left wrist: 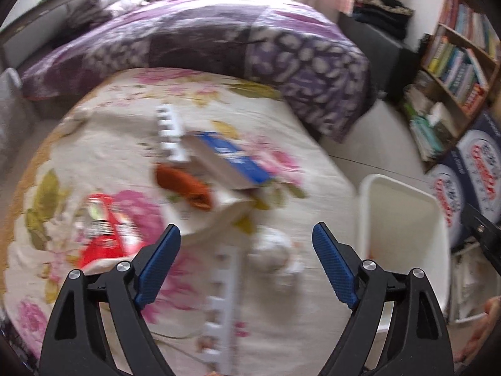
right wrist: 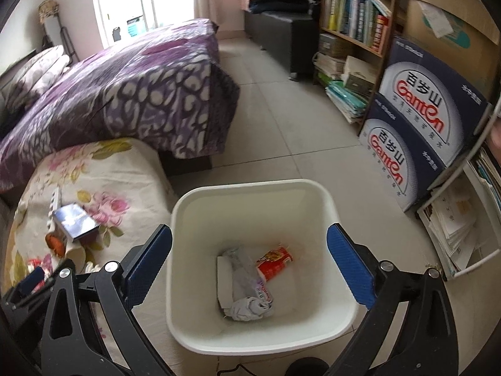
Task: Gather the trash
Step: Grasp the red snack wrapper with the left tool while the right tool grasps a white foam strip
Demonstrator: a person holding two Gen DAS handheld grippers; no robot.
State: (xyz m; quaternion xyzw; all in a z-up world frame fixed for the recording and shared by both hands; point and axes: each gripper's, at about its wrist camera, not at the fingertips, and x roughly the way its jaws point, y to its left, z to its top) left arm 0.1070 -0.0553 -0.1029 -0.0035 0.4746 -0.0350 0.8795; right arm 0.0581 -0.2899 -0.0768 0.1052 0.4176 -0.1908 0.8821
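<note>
The trash lay scattered on the floral bedspread (left wrist: 103,131): a blue-and-white carton (left wrist: 231,161), an orange scrap (left wrist: 184,188), a red snack wrapper (left wrist: 106,232), a crumpled white wad (left wrist: 272,252) and two white toothed plastic strips (left wrist: 170,133) — all of it looked light. The carton seemed stiff enough to pinch across its thin edge; the wrapper and wad looked soft and would crush, so a bite on a raised fold seemed best. The strips lay flat and could prove slippery.

The left gripper (left wrist: 245,263) hovered over the wad, jaws wide and empty. The right gripper (right wrist: 249,266) hung above the white bin (right wrist: 250,188), also wide and empty; a red wrapper (right wrist: 275,263) and crumpled plastic (right wrist: 247,285) lay inside.

The bin stood on pale floor tiles (right wrist: 281,109) just beside the bed — a soft surface that would give under a pressing finger. A purple quilt (right wrist: 141,87), a bookshelf (right wrist: 353,15) and blue water cartons (right wrist: 422,109) stood around.
</note>
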